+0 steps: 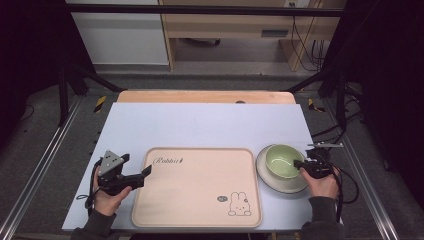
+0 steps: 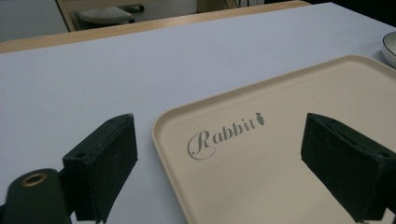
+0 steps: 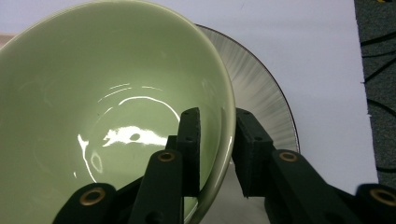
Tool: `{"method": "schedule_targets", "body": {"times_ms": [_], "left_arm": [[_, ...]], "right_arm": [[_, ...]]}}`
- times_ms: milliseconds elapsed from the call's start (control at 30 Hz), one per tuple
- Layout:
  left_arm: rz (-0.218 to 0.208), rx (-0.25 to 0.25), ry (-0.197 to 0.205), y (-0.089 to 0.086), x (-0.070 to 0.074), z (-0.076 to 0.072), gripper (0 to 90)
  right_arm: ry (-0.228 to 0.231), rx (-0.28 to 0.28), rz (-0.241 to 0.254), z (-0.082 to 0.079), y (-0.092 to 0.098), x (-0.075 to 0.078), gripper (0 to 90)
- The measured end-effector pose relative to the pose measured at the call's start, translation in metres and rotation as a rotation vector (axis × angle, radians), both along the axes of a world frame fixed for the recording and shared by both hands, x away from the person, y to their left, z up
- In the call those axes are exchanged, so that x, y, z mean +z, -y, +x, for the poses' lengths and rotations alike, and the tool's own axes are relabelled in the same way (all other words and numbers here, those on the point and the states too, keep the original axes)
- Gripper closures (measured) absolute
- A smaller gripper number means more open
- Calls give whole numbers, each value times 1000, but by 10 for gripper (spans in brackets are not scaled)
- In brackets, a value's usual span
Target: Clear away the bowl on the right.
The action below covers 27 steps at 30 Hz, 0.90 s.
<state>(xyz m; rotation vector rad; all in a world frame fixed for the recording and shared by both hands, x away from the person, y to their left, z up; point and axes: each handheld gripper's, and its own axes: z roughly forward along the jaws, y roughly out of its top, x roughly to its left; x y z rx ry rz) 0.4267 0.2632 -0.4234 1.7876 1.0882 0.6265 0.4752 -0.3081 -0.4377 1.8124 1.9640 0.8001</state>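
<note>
"Rabbit" is printed on the tray (image 2: 289,154). The bowl (image 3: 107,116) rim is pinched by the right gripper (image 3: 217,140); the left gripper (image 2: 224,163) is held wide.

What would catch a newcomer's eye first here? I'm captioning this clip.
The green bowl on a grey plate at the table's right, its rim pinched by the right tool. Beside it lies a beige tray with a rabbit drawing, and the left tool hovers open at its corner.

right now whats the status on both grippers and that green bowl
Right gripper shut on green bowl rim, one jaw inside, one outside. Bowl sits on grey plate. Left gripper open, hovering over beige tray corner. Nothing in the way.
</note>
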Motion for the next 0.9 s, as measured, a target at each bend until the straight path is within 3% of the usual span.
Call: {"method": "schedule_targets", "body": {"times_ms": [567, 900], "left_arm": [[2, 0, -1, 0, 0, 0, 105], [3, -1, -3, 0, -1, 0, 105]], "right_arm": [[-64, -22, 28, 8, -2, -2, 810], [-71, -35, 60, 10, 0, -3, 829]]}}
